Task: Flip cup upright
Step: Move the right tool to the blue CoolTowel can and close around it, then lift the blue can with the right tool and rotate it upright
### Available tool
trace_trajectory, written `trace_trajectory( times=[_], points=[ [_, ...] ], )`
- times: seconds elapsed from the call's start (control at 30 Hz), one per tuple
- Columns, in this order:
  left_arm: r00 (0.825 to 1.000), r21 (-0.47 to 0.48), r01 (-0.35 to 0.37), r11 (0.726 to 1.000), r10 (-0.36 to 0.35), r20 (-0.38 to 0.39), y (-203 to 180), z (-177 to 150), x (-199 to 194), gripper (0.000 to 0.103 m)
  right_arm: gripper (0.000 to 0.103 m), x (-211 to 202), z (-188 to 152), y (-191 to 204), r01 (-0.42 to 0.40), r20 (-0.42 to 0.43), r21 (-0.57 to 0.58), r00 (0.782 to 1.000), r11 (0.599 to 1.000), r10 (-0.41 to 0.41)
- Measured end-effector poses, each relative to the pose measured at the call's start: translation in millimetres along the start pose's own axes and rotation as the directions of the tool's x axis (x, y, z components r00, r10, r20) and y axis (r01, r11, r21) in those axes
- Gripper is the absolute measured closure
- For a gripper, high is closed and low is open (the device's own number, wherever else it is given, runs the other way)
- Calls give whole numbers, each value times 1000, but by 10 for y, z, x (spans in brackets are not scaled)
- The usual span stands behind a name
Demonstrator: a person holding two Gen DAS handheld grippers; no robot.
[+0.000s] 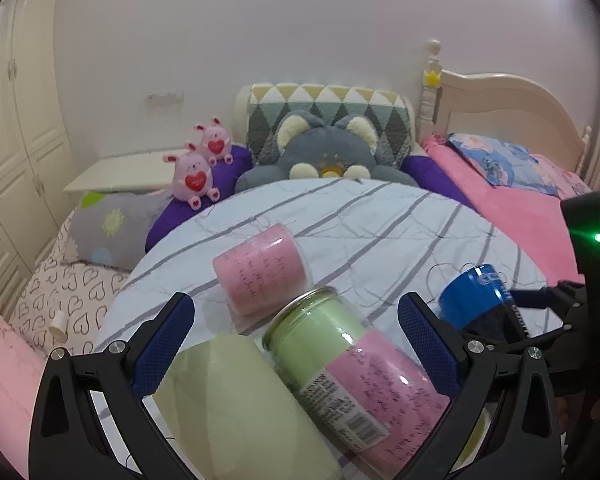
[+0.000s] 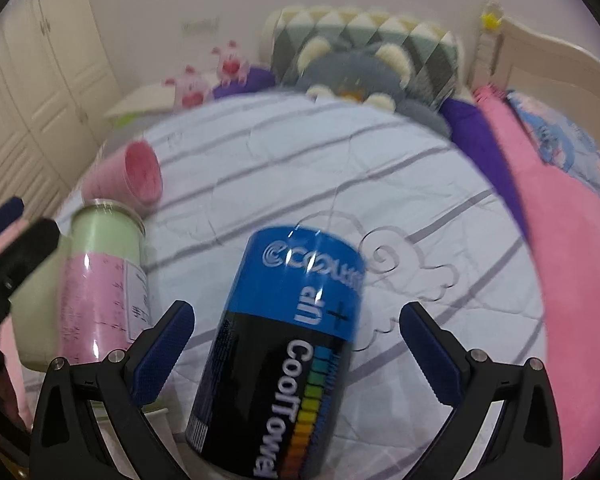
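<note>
A green and pink jar-like cup lies on its side on the striped quilt, between the open fingers of my left gripper; it also shows in the right wrist view. A pale green lid or cup lies beside it. A pink cup lies on its side farther off, also in the right wrist view. A blue and black can lies between the open fingers of my right gripper; it shows at the right in the left wrist view.
A grey plush cat and two pink plush bunnies sit at the head of the bed. A pink blanket lies to the right. White wardrobes stand at the left. A patterned pillow lies left.
</note>
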State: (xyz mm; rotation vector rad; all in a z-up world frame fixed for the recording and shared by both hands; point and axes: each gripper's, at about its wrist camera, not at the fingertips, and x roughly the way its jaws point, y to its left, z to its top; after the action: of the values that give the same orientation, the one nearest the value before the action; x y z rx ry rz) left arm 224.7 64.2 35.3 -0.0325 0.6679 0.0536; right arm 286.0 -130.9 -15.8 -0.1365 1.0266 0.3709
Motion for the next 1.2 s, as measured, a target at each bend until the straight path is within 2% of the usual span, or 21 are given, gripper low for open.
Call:
trace_trajectory(
  times=[0.03, 0.1, 0.33, 0.7, 0.83, 1.07, 1.2],
  points=[
    [1000, -4, -1, 1000, 1, -5, 10, -3, 15, 0, 27, 30, -5, -3, -3, -16, -1, 1000, 1000, 3],
    [1000, -13, -3, 1000, 2, -13, 37, -5, 38, 0, 29, 74, -21, 0, -26, -46, -5, 999, 1000, 26],
    [1000, -7, 13, 1000, -13, -9, -21, -9, -37, 0, 29, -43, -57, -42, -27, -45, 13, 999, 1000, 28],
    [998, 24, 68, 997, -68, -3, -359, -11, -275, 0, 31, -369, -165, -239, -1, -12, 30, 1000, 1000, 1],
    [997, 37, 79, 996, -79, 7, -497, 2, -357, 0, 31, -458, -234, -366, -20, -14, 50, 1000, 999, 21],
    [994, 40, 107, 993, -107, 0, -685, 33, -406, 0, 32, -577, -323, -615, -55, -56, 74, 997, 996, 59],
    [995, 48, 102, 994, -103, 6, -758, 43, -419, 0, 33, -622, -363, -695, -73, -100, 44, 992, 996, 77]
  ],
)
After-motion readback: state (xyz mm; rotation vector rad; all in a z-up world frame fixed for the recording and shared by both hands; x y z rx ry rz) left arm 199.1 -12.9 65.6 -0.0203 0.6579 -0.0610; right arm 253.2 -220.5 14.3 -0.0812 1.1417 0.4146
